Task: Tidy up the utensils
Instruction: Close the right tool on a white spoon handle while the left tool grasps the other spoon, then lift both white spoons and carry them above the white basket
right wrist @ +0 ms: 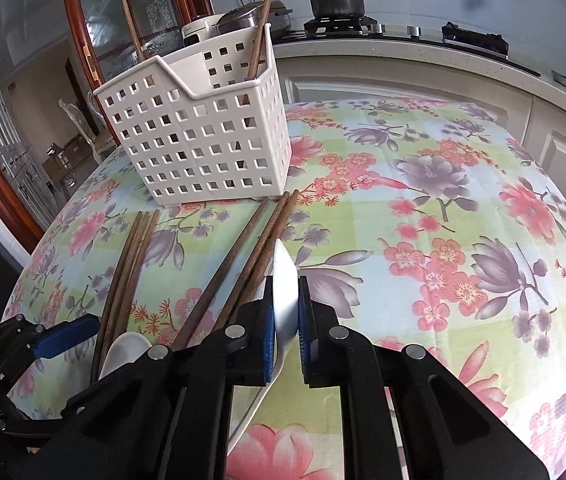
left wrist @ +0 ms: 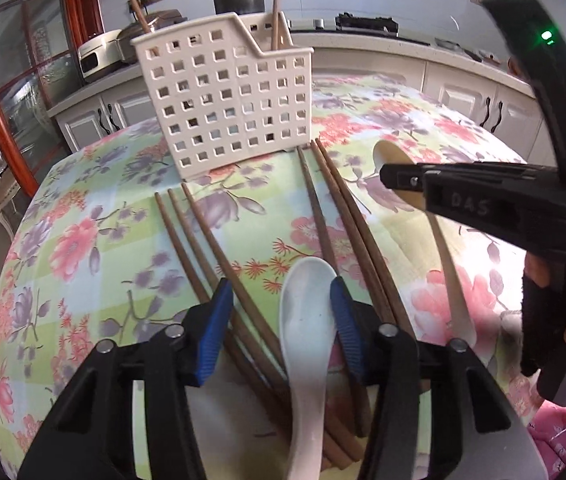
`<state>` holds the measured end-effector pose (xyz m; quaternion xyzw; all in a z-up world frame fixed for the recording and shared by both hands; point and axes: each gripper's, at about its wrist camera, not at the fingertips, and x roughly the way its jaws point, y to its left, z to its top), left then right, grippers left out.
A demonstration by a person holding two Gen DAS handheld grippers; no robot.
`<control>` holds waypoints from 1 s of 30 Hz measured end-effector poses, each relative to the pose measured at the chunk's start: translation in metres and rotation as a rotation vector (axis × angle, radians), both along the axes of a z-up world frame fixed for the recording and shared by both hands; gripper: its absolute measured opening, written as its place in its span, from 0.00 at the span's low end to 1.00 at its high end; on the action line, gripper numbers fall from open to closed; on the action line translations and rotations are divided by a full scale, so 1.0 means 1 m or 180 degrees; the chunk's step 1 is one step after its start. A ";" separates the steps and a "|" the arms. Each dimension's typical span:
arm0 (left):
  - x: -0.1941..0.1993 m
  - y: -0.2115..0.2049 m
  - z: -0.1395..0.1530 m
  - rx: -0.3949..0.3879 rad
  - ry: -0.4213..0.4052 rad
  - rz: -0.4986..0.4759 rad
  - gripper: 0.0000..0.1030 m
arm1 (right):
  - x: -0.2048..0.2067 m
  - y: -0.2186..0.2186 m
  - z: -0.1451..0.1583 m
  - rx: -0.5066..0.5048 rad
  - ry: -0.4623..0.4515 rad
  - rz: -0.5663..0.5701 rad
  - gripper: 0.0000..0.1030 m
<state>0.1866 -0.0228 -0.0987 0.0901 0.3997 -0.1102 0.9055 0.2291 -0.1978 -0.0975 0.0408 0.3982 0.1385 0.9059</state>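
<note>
Right tongs (right wrist: 285, 312) clamped edge-on around a pale cream spoon with a long handle (right wrist: 285, 280), lifted above the floral-cloth tabletop (right wrist: 423, 208). Left tongs (left wrist: 281, 308) spread wide, low over a white ceramic soup spoon (left wrist: 307, 320) lying on dark wooden chopsticks (left wrist: 323, 220) (three more (left wrist: 187, 232) just left). Behind, upright on the cloth, a white perforated plastic utensil basket (left wrist: 223, 96) holding two chopsticks (right wrist: 261, 24).

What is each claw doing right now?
Left claw: open, around the white spoon, not squeezing it.
Right claw: shut on the other spoon.
</note>
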 end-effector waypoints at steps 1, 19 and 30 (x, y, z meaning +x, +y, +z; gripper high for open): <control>0.002 -0.002 -0.002 0.0016 0.0017 0.0004 0.45 | -0.001 -0.001 0.001 0.0013 -0.0010 -0.0004 0.11; -0.003 0.004 0.017 -0.0135 -0.0170 0.0017 0.06 | -0.014 -0.003 0.011 0.0124 -0.0149 0.0064 0.11; -0.014 0.014 0.062 -0.0240 -0.0671 0.0156 0.06 | -0.027 0.006 0.049 0.0115 -0.0625 0.0170 0.11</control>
